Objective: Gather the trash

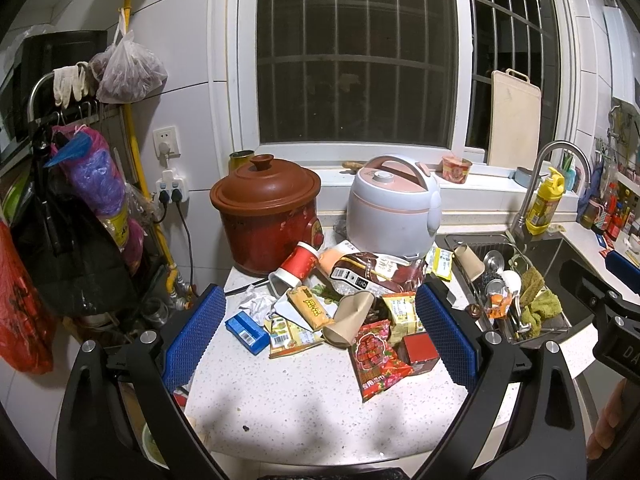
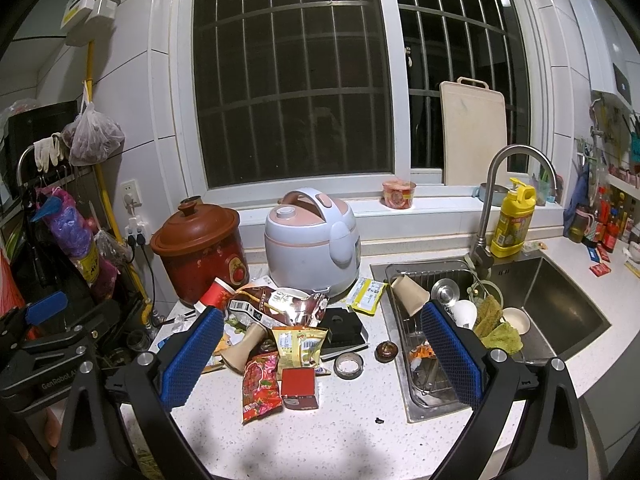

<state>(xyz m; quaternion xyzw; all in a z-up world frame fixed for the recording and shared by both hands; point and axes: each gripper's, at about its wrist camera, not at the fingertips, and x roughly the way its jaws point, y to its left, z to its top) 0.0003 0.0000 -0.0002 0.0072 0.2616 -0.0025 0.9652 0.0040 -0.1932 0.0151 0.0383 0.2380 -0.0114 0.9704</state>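
The left hand-held gripper (image 1: 320, 336) hangs above the speckled surface (image 1: 304, 408) with its blue pads spread wide and nothing between them; the right hand-held gripper (image 2: 320, 356) is likewise wide open and empty. The trash pile (image 1: 344, 304) lies straight ahead of both, framed by the open fingers. Nearest the left gripper's right finger, a red floral snack packet (image 1: 376, 356) lies flat with its long axis running away from the gripper, just beside a small red box (image 1: 420, 350). A crumpled brown paper cup (image 1: 352, 316) lies on its side, mouth pointing toward the gripper and slightly left. A red paper cup (image 1: 294, 266) lies tipped farther off, mouth down-left. A blue carton (image 1: 247, 332) sits close to the left finger, a crumpled tissue (image 1: 258, 300) beyond it. Behind the pile stand a brown clay pot (image 1: 266, 216) and a pale rice cooker (image 1: 394, 208), blocking the far side. To the right of the pile, the sink (image 2: 568, 320) holds a dish rack (image 2: 428, 372), and another paper cup (image 2: 410, 294).
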